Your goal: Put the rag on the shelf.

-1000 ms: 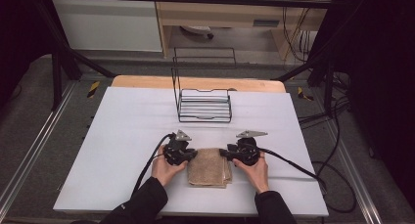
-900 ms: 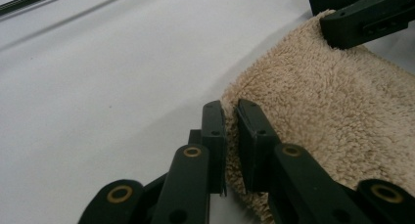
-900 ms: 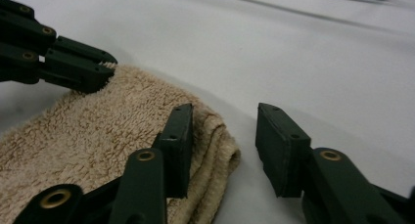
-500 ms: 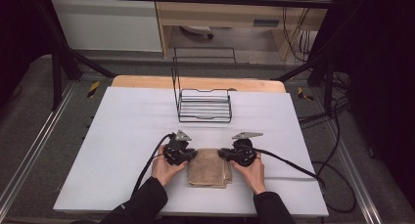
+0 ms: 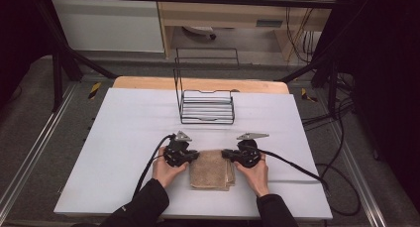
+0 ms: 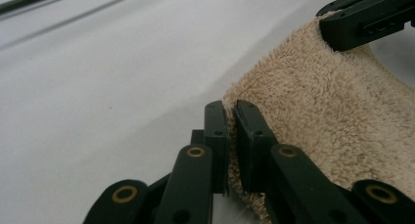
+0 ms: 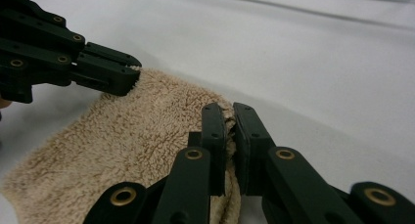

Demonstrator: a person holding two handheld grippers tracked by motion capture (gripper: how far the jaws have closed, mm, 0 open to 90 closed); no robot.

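A folded tan towel (image 5: 212,169) lies on the white table near its front edge, between the two hands. My left gripper (image 5: 193,155) is at the towel's far left corner and is shut on the towel (image 6: 313,111), pinching its edge between the jaws. At the far right corner my right gripper (image 5: 227,153) is shut on the towel (image 7: 132,136) in the same way. In the left gripper view the right gripper (image 6: 364,18) shows at the top right. The left gripper (image 7: 105,70) shows at the upper left of the right gripper view.
A black wire rack (image 5: 206,105) stands at the back middle of the white table (image 5: 124,133). Cables (image 5: 297,165) trail from both grippers across the table. A wooden board edge (image 5: 148,83) runs along the back.
The hands and grippers have shifted slightly toward the front of the table, still at the towel's far corners.
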